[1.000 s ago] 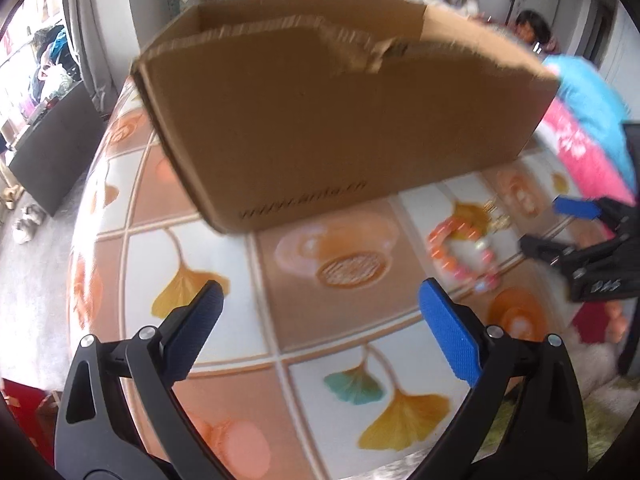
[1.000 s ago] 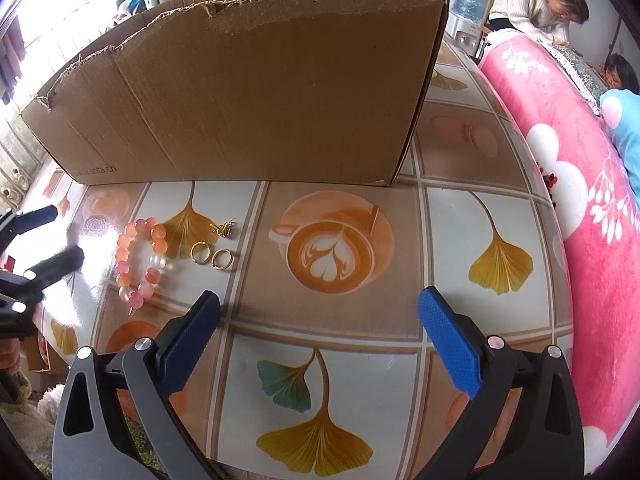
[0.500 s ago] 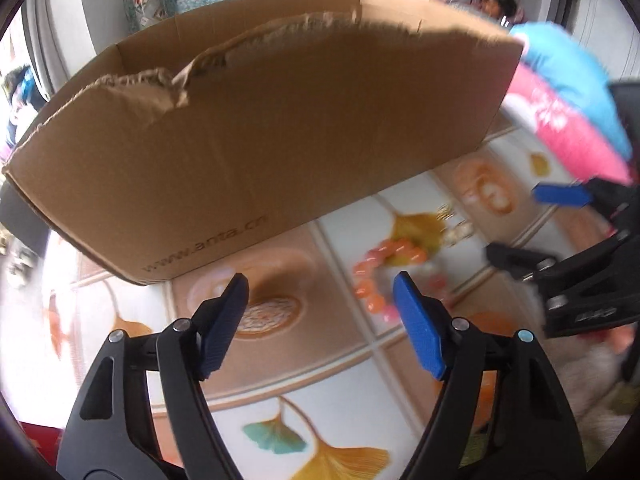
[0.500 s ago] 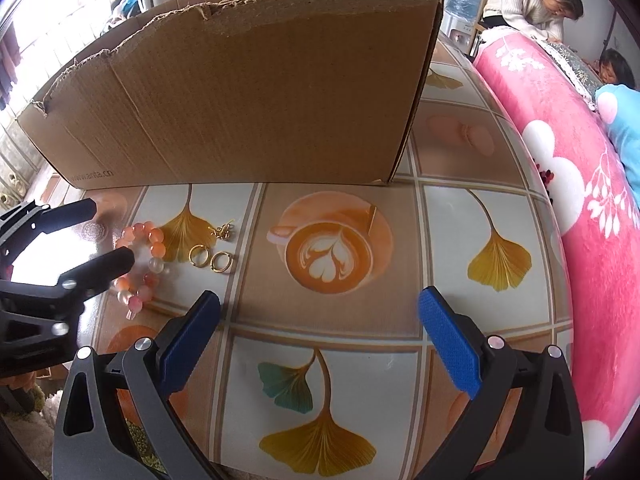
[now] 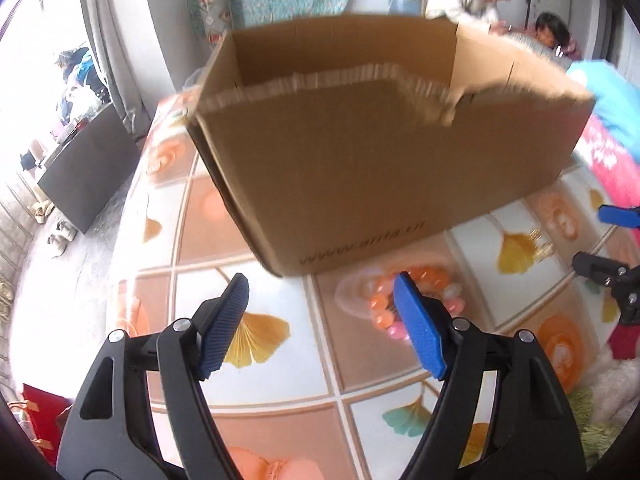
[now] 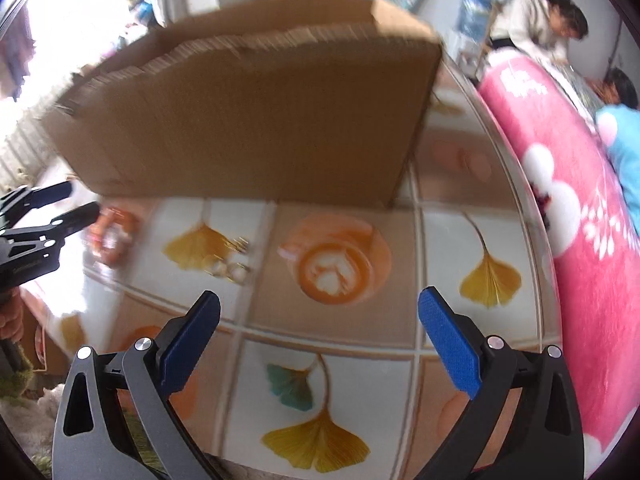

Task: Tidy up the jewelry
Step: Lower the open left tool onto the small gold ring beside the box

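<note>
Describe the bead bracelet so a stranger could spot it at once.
Start at the big cardboard box on the patterned table. Just in front of its printed wall lies the bead bracelet, partly behind the left gripper. It is a loop of orange and pink beads, unlike the small gold pieces nearby.

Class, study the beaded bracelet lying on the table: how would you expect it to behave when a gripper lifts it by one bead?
The beaded bracelet is a loop of separate round beads, so it would probably sag and dangle rather than hold its ring shape. The beads look smooth and glossy, so they may slip between flat pads. It looks small beside the left gripper, so likely light.
</note>
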`<control>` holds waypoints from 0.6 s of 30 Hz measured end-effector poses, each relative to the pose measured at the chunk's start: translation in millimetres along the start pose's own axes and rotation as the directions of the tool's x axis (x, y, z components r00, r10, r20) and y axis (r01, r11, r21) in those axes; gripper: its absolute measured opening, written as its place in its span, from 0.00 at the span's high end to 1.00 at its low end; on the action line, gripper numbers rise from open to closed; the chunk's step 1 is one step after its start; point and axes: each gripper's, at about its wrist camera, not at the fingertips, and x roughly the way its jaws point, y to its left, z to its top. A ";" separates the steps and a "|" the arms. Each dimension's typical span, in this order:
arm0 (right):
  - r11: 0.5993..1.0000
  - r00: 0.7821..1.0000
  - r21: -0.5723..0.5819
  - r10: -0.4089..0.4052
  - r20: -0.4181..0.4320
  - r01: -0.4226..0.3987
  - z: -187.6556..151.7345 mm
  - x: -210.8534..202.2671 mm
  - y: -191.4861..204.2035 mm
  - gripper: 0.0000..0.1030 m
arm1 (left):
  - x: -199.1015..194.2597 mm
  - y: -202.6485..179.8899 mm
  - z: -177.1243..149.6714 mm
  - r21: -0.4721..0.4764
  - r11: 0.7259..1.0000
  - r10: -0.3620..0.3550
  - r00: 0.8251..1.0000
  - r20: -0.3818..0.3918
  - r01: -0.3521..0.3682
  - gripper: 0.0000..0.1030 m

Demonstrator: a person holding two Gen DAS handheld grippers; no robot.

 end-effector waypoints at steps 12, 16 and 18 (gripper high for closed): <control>0.990 0.995 -0.099 0.097 -0.012 -0.098 5.7 15.4 18.5 0.67 | -29.0 -22.0 -0.2 0.050 0.978 -0.205 0.975 0.084 0.201 0.39; 0.987 0.994 -0.121 0.110 -0.011 -0.110 9.3 17.3 19.1 0.76 | -26.2 -33.1 -0.9 0.068 0.966 -0.255 0.965 0.069 0.250 0.50; 0.984 0.994 -0.143 0.108 -0.005 -0.108 11.1 17.5 20.6 0.79 | -30.0 -40.2 -6.2 0.086 0.961 -0.270 0.961 0.063 0.264 0.54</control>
